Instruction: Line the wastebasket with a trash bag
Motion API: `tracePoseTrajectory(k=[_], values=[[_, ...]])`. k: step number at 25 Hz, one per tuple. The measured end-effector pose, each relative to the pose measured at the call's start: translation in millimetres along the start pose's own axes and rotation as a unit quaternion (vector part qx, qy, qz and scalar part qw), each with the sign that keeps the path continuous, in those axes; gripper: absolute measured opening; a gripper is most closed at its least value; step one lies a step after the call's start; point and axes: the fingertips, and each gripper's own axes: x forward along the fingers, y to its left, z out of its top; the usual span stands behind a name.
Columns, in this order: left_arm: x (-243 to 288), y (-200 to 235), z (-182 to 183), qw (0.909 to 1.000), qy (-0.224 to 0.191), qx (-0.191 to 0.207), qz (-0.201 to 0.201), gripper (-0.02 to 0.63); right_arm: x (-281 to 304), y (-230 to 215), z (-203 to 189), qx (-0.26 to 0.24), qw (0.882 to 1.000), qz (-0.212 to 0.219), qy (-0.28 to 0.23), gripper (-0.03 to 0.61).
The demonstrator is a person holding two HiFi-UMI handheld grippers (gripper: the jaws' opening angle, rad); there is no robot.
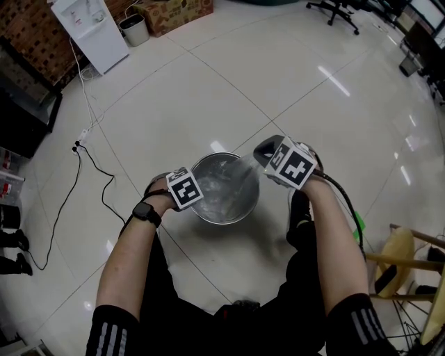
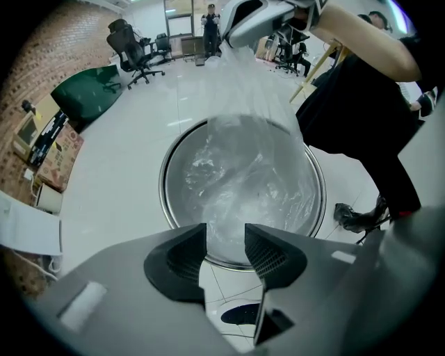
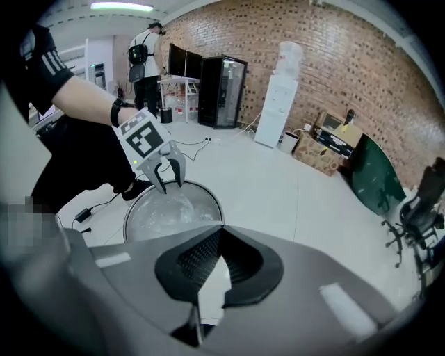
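A round metal wastebasket (image 1: 229, 221) stands on the white tiled floor in front of the person. A clear trash bag (image 1: 226, 184) lies crumpled inside it, and one edge is pulled up to the right. My right gripper (image 1: 264, 153) is raised above the basket's right rim and shut on that edge; in the left gripper view the film (image 2: 250, 174) rises to it (image 2: 257, 17). In its own view the right gripper (image 3: 220, 233) has its jaws closed on the film. My left gripper (image 2: 226, 236) hangs open over the near rim (image 2: 165, 188), with nothing pinched.
A white water dispenser (image 1: 90, 31), a small bin (image 1: 133, 29) and a cardboard box (image 1: 174, 12) stand by the brick wall. A black cable (image 1: 90, 160) trails over the floor at left. A wooden chair (image 1: 410, 257) is at right. Another person (image 3: 147, 62) stands far off.
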Motion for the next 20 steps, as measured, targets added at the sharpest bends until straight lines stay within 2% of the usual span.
tracePoseTrajectory(k=[3,7,8,9,10,11,14,17,19,20], values=[[7.0,-6.3,4.4,0.9997,0.011,0.024,0.003,0.172,-16.7,-4.3,-0.6,0.006,1.0,-0.003,-0.006,0.006],[22.8,-6.1,-4.7,0.9962,0.052,0.068,0.02,0.171,-26.7,-8.5,-1.0,0.006,1.0,-0.007,-0.002,0.006],[26.9,-6.4,-7.1,0.9951,0.061,0.075,0.023,0.143,-26.7,-8.2,-1.9,0.007,1.0,-0.007,-0.001,0.006],[30.1,-6.6,-8.8,0.9942,0.067,0.079,0.027,0.086,-26.3,-7.5,-3.3,0.005,1.0,-0.006,0.001,0.006],[31.7,-6.4,-9.9,0.9938,0.071,0.081,0.029,0.001,-25.7,-6.9,-5.0,0.003,1.0,-0.005,0.004,0.006],[31.1,-5.5,-10.3,0.994,0.07,0.078,0.029,-0.006,-25.1,-7.0,-6.8,0.001,1.0,-0.005,0.006,0.006],[12.7,2.9,-2.1,0.9971,0.036,0.059,0.031,-0.006,-25.7,-10.4,-11.3,0.008,1.0,-0.005,0.007,0.006],[-12.4,-5.5,33.1,0.9954,-0.054,0.077,0.02,-0.003,-29.7,-10.1,-12.2,0.014,1.0,-0.002,0.0,0.006],[-15.9,-20.9,51.3,0.9902,-0.08,0.114,0.006,0.14,-31.5,-9.8,-10.5,0.014,1.0,-0.003,-0.004,0.006],[-13.6,-28.8,57.2,0.987,-0.083,0.137,0.0,0.168,-31.8,-10.2,-8.8,0.014,1.0,-0.005,-0.005,0.006]])
